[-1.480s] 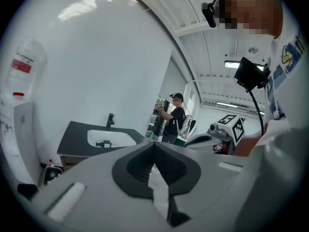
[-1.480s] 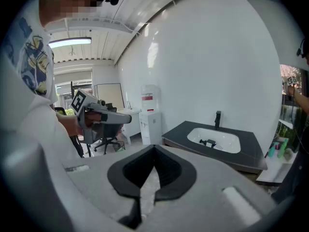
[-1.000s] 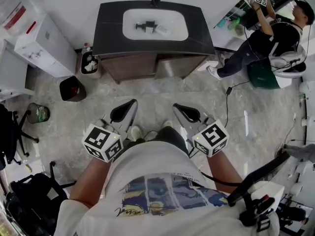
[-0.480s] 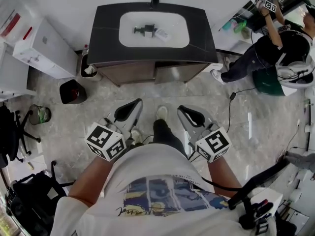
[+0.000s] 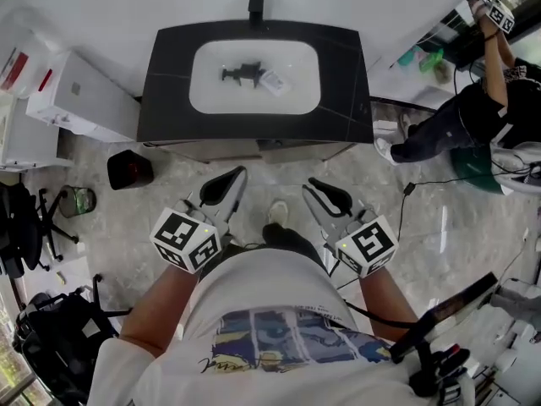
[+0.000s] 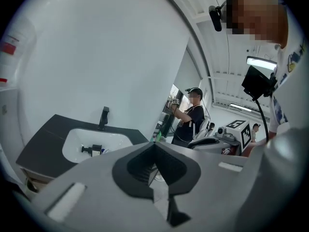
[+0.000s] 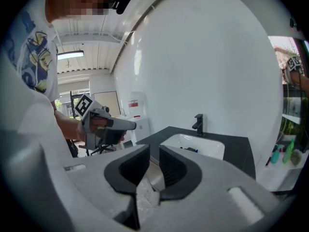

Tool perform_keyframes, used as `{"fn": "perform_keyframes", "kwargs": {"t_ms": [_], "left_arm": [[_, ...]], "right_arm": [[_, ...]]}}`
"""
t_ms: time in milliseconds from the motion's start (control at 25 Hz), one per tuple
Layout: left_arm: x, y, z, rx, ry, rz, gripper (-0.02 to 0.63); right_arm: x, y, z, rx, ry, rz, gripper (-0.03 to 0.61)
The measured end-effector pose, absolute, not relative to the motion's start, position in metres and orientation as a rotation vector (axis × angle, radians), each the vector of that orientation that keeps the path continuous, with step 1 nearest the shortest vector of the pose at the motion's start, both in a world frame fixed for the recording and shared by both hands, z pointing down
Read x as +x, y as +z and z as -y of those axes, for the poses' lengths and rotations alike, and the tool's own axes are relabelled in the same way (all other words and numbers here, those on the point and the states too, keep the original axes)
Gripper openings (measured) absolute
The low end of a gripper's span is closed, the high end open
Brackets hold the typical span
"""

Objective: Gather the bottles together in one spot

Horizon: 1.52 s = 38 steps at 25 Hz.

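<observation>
A dark bottle [image 5: 241, 73] and a white bottle [image 5: 275, 80] lie side by side in the white sink basin [image 5: 203, 100] of a black vanity top [image 5: 169, 100]. The dark bottle [image 6: 91, 150] also shows small in the left gripper view. Both grippers are held at waist height over the floor, well short of the vanity and pointing towards it. My left gripper [image 5: 225, 180] [image 6: 154, 146] is shut and empty. My right gripper [image 5: 325, 191] [image 7: 154, 151] has its jaws drawn together with nothing between them.
A black faucet [image 5: 255, 5] stands behind the basin. A white cabinet [image 5: 80, 96] and a black bin [image 5: 129, 169] are left of the vanity. Another person [image 5: 473, 117] works at the right, with a cable [image 5: 414, 184] on the floor. An office chair [image 5: 21, 227] is at far left.
The person has walked towards the vanity, which now lies closer below. Both grippers travelled forward with the body, side by side, jaws unchanged.
</observation>
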<state>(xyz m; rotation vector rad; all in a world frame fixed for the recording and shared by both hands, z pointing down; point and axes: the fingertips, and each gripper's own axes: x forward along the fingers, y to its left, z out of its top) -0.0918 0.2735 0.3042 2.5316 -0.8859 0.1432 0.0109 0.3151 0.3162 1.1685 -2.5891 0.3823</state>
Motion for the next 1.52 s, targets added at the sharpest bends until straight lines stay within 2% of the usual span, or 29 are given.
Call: {"fn": "perform_keyframes", "kwargs": {"t_ms": [400,880,1120,1520], "left_arm": [[-0.045,0.330,-0.216,2.484,0.285,0.996,0.000],[-0.072,0.369,-0.123,2.461,0.390,1.089,0.003],[-0.087,0.401,-0.057,2.487,0.533,1.060,0.053],[-0.098,0.462,0.021,2.459,0.625,0.897,0.076]], "right_arm": [[0.069,0.343,-0.264,1.122,0.459,2.623,0.063],[0.064,0.342,-0.211,1.171,0.468,2.583,0.069],[0.055,0.339,-0.164,1.235,0.482,2.539,0.071],[0.023,0.349,-0.101,1.353,0.520,2.436,0.077]]}}
